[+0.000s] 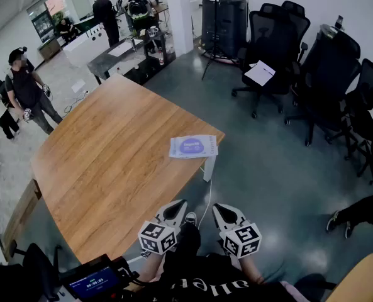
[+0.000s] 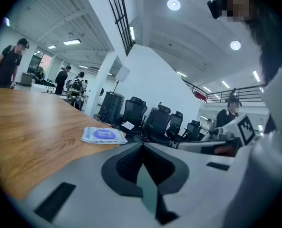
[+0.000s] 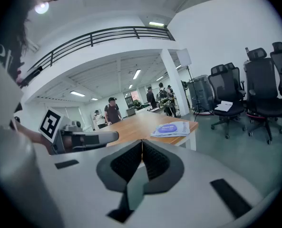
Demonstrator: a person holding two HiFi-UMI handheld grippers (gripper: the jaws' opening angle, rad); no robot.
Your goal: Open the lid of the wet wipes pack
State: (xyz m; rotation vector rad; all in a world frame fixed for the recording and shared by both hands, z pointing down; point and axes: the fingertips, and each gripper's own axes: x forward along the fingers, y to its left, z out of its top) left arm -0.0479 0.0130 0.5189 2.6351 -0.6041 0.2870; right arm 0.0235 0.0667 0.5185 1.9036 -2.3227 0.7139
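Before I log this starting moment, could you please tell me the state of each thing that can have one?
Left tongs: shut, empty.
Right tongs: shut, empty.
Wet wipes pack: lying flat near the table edge, untouched.
Lid: looks closed, flat on the pack.

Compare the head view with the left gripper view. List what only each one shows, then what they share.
Only the head view: both tools seen from above, the left tool and right tool held off the near edge of the wooden table, plus a handheld screen at lower left.
Only the left gripper view: the left tool's jaws closed together with nothing between them, round ceiling lights and a balcony railing.
Both: the wet wipes pack lying flat near a corner of the wooden table, untouched, and black office chairs beyond.
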